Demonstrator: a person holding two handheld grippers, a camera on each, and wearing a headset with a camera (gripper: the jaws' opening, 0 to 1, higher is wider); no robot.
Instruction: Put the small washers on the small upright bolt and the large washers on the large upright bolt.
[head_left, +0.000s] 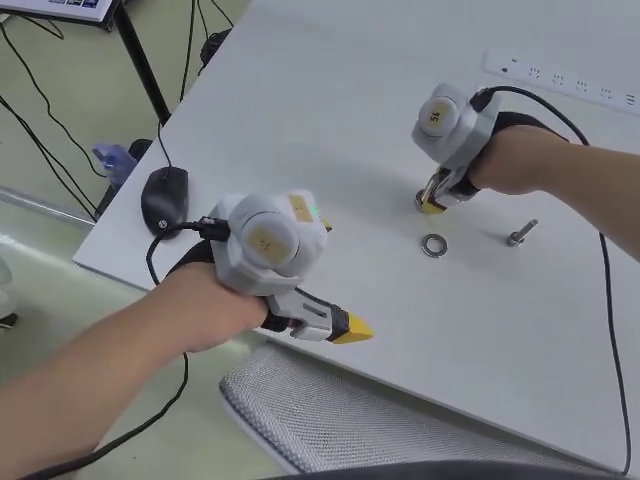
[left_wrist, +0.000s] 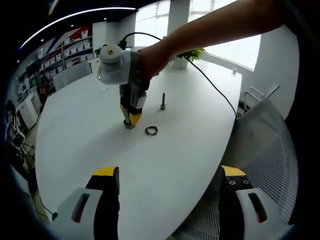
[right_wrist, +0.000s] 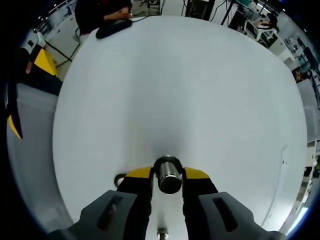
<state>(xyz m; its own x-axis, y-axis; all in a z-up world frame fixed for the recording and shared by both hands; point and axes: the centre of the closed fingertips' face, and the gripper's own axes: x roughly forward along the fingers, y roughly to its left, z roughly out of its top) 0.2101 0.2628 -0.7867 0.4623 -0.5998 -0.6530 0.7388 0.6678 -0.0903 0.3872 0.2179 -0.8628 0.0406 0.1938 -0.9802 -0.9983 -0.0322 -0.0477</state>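
Steadiness above all. Likely step: standing the large bolt (head_left: 424, 196) head-down on the bench (head_left: 330, 110), ready for a washer. Park the left gripper (head_left: 352, 328), low and left of centre in the head view, spread wide and carrying nothing, well away from the work. In its own view, left gripper (left_wrist: 169, 172) gaping at the bottom of the frame.

Further right, above and right of centre in the head view: right gripper (head_left: 432, 205), pinching the large bolt, tips down at the bench. Check for plumb before letting go, open slowly and evenly, lift straight off, avoid any sideways nudge. Risk, by judgement: toppling and rolling on so smooth a top.

Position next. In the right gripper view, large bolt (right_wrist: 169, 176) clamped dead between the tips, low centre of the frame. Washer (head_left: 434, 244) flat on the bench just below the right gripper in the head view, near but not touching. In the left gripper view, washer (left_wrist: 151, 130) just right of the other gripper's yellow tips. Probably a large one, though hard to tell.

Small bolt (head_left: 521, 233) further right again, apart from washer and gripper. Seemingly upright in the left gripper view, small bolt (left_wrist: 163, 101) just above the washer there.
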